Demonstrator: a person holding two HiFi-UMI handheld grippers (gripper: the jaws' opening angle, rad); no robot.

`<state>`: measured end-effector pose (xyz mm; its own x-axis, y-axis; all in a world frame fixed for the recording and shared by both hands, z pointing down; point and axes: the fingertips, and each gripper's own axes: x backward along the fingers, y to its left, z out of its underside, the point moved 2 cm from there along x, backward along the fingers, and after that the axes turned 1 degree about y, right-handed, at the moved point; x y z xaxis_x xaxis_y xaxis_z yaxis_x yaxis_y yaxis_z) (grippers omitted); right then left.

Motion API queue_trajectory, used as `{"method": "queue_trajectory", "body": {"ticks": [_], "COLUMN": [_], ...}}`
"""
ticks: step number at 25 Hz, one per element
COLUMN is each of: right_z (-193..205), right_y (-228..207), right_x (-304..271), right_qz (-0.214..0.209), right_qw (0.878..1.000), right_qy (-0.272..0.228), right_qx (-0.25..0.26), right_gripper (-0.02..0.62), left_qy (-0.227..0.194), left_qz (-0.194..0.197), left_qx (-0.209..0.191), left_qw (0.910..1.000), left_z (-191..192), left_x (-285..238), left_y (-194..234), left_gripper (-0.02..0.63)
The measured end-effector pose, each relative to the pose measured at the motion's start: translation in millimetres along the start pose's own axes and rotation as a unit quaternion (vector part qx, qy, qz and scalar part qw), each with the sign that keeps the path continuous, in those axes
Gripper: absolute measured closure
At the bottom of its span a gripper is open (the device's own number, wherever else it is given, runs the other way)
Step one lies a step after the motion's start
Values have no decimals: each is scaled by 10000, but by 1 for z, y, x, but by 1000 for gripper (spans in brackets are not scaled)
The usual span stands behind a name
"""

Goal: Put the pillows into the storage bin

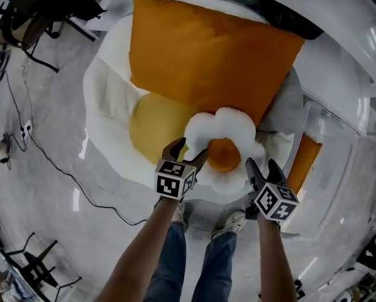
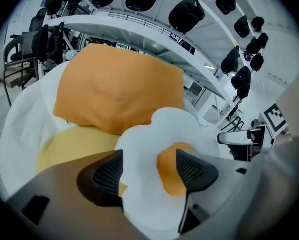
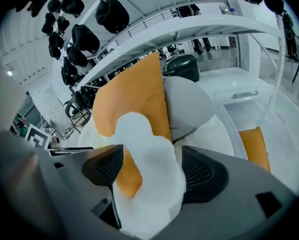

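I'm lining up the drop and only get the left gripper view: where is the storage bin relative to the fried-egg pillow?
Observer: In the head view, the storage bin stands to the right of the fried-egg pillow.
Operator: Anything in it?
Observer: One orange pillow lies inside already.
Operator: Does the right gripper hold my pillow too?
Observer: Yes, the right gripper has its jaws closed on the pillow's white edge.
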<state>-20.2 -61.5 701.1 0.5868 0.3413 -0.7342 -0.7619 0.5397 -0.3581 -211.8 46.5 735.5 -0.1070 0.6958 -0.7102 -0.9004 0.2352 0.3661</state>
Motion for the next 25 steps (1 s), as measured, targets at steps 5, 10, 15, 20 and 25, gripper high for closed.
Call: {"method": "queue_trajectory", "body": {"ticks": [5, 10, 15, 20, 25], "right_z": [24, 38, 49, 56, 54], "right_y": [-17, -24, -20, -14, -5], "right_x": [-21, -36, -59, -70, -61], "right_qz": [339, 290, 191, 158, 62], "right_qw": [9991, 9984, 9989, 9981, 9981], "right_qy": [149, 128, 391, 587, 603], "right_qx": [-209, -468, -189, 45, 136], "right_gripper": [241, 235, 236, 304, 402], "left_qy": [240, 461, 700, 995, 925], "left_qz": [-23, -19, 373, 604, 571], "left_qx": [-69, -219, -554, -546, -436], "left_qw": [9997, 9987, 9953, 9917, 9931], "left_z": [8, 13, 16, 19, 16], "left_x": [-27, -57, -82, -96, -87], "left_y": [29, 53, 51, 41, 35], "left_gripper": [273, 272, 272, 327, 427]}}
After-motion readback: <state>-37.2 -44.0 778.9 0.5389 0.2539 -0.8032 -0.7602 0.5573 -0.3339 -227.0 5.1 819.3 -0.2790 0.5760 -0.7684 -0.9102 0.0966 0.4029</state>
